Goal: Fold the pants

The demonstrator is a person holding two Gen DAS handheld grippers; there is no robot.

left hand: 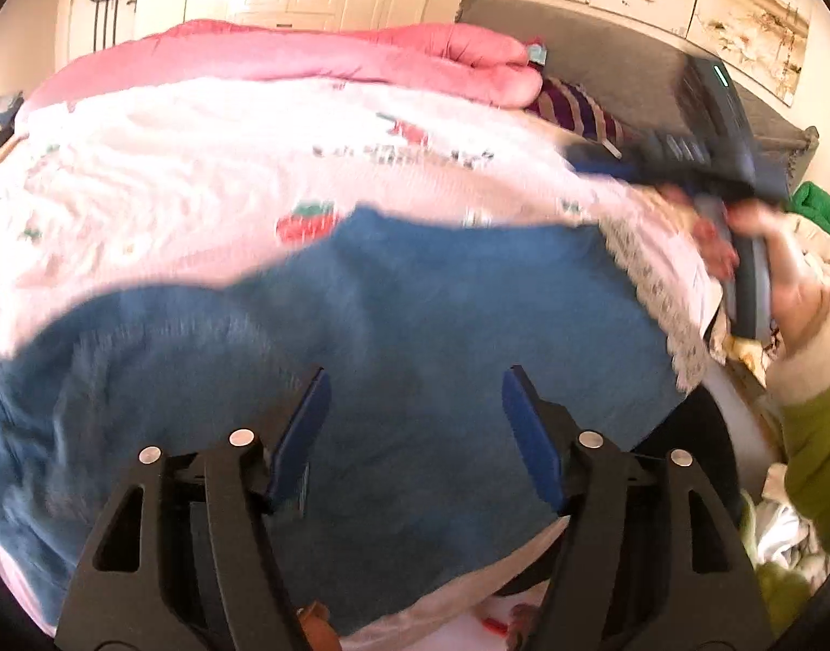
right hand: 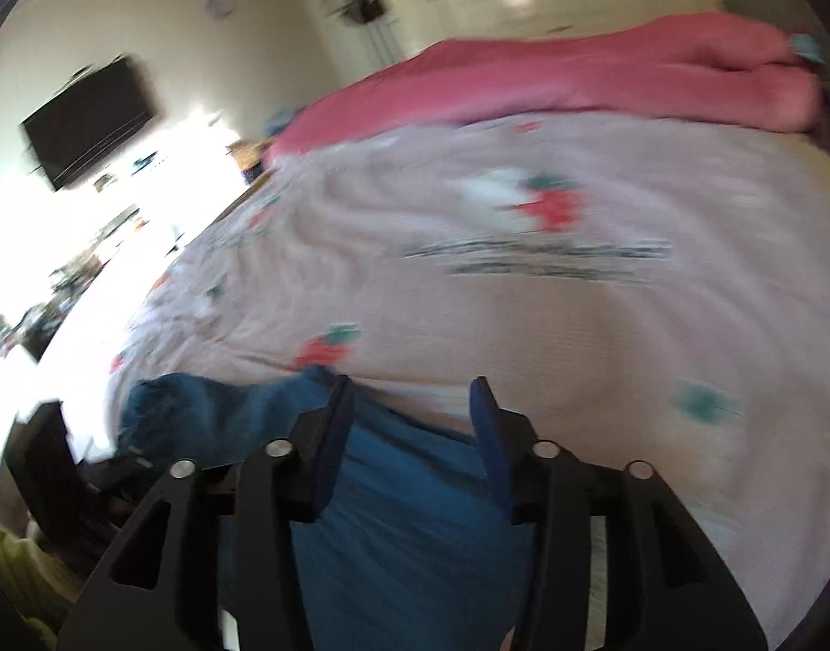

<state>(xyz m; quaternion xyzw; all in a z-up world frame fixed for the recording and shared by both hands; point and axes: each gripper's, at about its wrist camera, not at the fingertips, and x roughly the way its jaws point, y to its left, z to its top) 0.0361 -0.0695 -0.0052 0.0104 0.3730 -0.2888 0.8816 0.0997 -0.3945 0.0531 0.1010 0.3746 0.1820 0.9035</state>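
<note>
Two black two-finger grippers, yours, hover open and empty above the blue soft-knit pants (left hand: 361, 336) spread on the pink strawberry-print bedspread (left hand: 198, 163): left gripper (left hand: 414, 407), right gripper (right hand: 409, 417). Close too shallow and you may pinch one layer, dragging the fold askew.

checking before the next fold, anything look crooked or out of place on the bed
The blue pants lie rumpled, their far edge uneven across the strawberry-print bedspread. Nothing looks spilled or damaged; both views are blurred.
</note>
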